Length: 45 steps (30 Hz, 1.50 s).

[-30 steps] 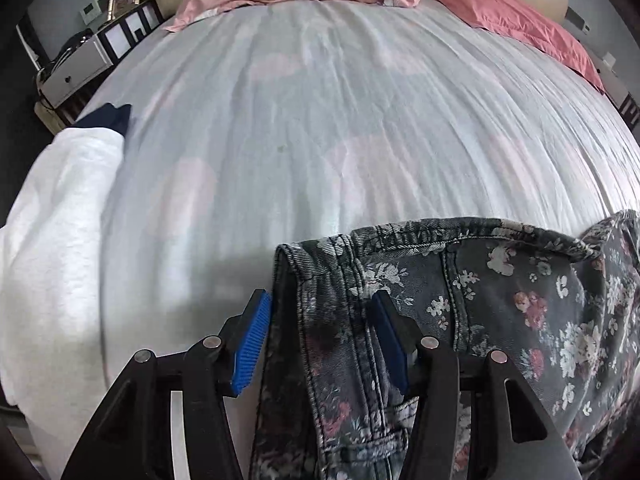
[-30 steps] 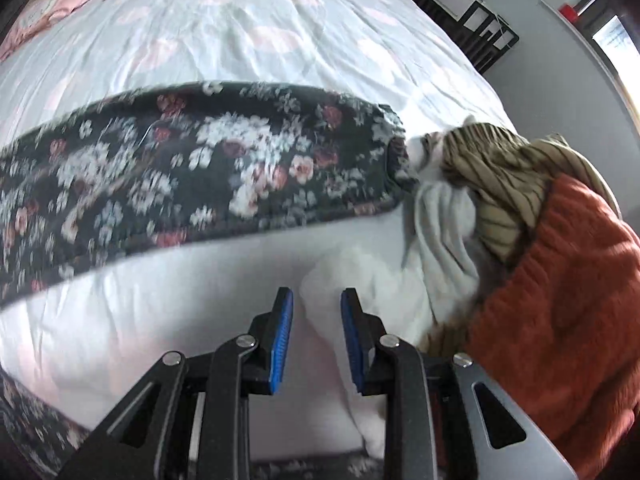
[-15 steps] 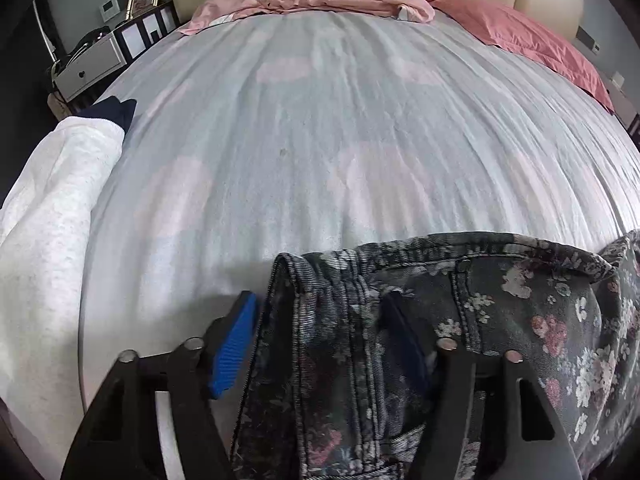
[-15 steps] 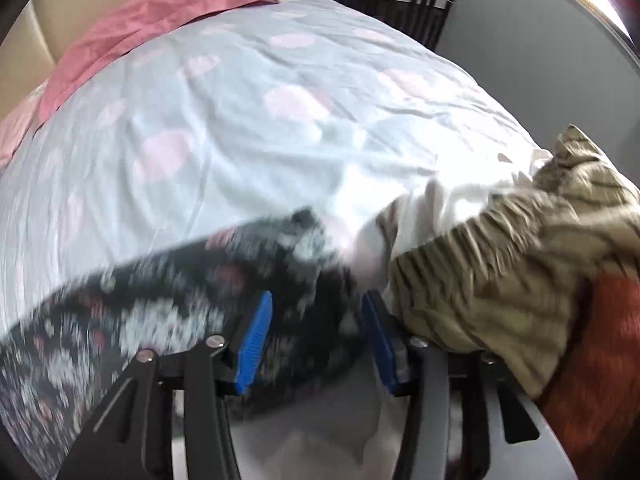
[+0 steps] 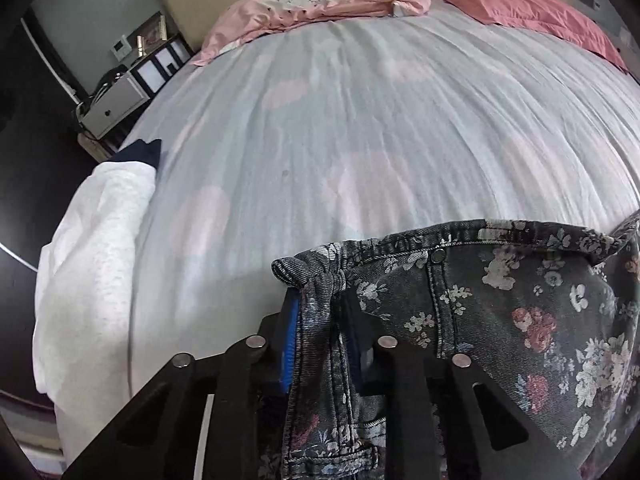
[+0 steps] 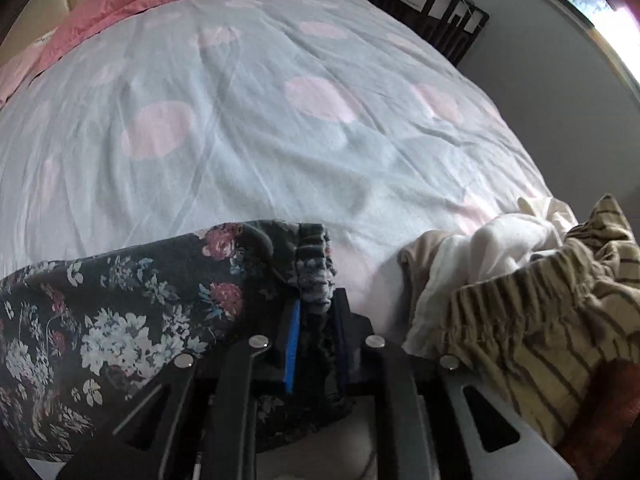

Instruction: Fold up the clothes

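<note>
Dark floral-print denim trousers (image 5: 500, 320), lying at the near edge of the pale pink-spotted bed (image 5: 360, 140), their bunched ends pinched by the just-closed left gripper (image 5: 320, 320) and right gripper (image 6: 316, 320): seemingly thick, pliable, moderately heavy cloth, best held at its seamed edges.

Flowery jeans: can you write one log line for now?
left tongs: just closed, pinching flowery jeans | right tongs: just closed, pinching jeans | bed: underneath

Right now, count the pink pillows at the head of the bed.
2. A pale pink pillow lies against the headboard at the middle; a deeper pink pillow lies to its right. More may be out of frame.
</note>
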Tool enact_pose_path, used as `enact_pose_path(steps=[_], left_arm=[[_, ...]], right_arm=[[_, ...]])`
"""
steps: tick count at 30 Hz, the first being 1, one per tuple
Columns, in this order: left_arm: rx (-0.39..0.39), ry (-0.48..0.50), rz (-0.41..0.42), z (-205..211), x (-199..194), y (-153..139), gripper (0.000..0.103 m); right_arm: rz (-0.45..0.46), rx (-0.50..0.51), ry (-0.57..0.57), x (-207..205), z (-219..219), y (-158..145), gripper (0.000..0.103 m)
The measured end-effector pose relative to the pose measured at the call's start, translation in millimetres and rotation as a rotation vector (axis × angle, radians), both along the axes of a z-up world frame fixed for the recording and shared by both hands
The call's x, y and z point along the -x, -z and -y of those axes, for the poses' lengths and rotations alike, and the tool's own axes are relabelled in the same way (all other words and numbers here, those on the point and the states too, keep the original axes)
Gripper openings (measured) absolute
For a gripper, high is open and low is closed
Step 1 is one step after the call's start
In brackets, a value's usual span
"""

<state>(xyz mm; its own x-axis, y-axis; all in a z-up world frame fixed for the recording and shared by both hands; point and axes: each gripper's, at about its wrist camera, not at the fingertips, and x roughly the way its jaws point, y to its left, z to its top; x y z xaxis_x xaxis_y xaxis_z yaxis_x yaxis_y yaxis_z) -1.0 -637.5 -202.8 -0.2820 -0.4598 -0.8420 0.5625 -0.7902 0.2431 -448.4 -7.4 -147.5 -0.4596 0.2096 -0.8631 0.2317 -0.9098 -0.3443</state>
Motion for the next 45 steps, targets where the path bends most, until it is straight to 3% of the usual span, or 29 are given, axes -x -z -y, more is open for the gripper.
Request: enact_pose_path(steps=[9, 15, 18, 23, 29, 31, 33, 34, 36, 39, 45], left_arm=[[0.068, -0.085, -0.035, 31, -28, -48, 0.015], [0.129, -0.156, -0.033, 75, -43, -68, 0.015], [0.123, -0.163, -0.008, 88, -38, -62, 0.015], [0.118, -0.113, 0.072, 92, -14, -27, 0.016], [0.064, -0.117, 0.105, 100, -4, 4, 0.033], [0.078, -0.099, 0.111, 97, -3, 7, 0.04], [0.083, -0.082, 0.113, 94, -4, 5, 0.041], [0.085, -0.074, 0.113, 92, -5, 4, 0.043], [0.077, -0.07, 0.095, 88, -9, -3, 0.051], [0.065, -0.022, 0.065, 80, -17, -16, 0.051], [0.017, 0.009, 0.043, 56, -51, -44, 0.051]], right_arm=[[-0.182, -0.042, -0.047, -29, 45, -80, 0.013], [-0.254, -0.025, -0.129, -33, 109, -108, 0.013], [-0.248, -0.035, -0.134, -25, 138, -99, 0.013], [-0.205, -0.089, -0.104, -2, 156, -52, 0.013], [-0.171, -0.122, -0.111, 19, 157, -7, 0.015], [-0.164, -0.093, -0.107, 24, 156, -4, 0.023], [-0.165, -0.067, -0.087, 26, 152, -6, 0.044], [-0.168, -0.055, -0.077, 27, 150, -8, 0.047], [-0.178, -0.011, -0.062, 26, 147, -16, 0.049], [-0.167, 0.02, -0.041, 21, 143, -26, 0.049], [-0.05, 0.061, -0.05, -18, 128, -36, 0.049]])
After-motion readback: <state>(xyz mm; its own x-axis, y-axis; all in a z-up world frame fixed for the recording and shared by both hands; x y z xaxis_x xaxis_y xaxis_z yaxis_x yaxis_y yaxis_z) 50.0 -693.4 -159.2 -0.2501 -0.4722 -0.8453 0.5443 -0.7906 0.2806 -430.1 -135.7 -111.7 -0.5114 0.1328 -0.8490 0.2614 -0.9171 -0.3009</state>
